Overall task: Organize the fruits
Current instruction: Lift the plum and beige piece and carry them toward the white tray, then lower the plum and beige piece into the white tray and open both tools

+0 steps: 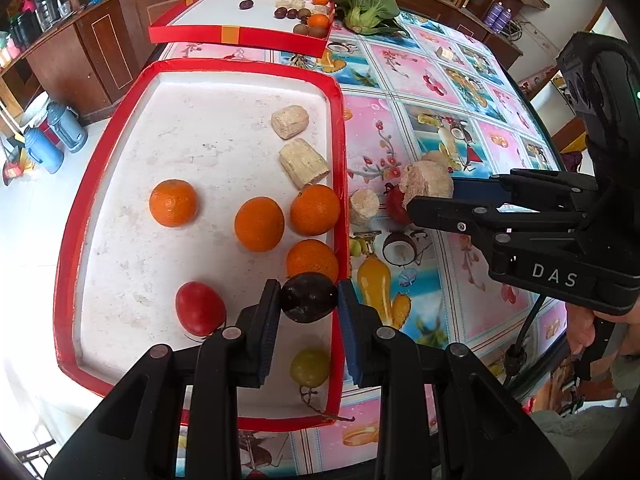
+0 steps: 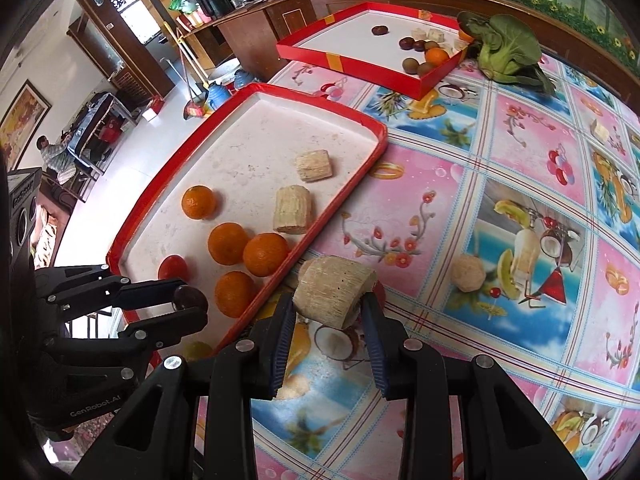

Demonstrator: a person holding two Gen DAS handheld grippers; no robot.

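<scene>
Both claws grip: left claw a plum, right claw a cane chunk.

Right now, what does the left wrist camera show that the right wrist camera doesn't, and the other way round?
Only the left wrist view shows the green grape clearly, whole in the near tray's corner. Only the right wrist view shows a seated person in the far room. Both show the near red tray with four oranges, the left gripper shut on a dark plum, and the right gripper shut on a sugarcane chunk above the tablecloth.
</scene>
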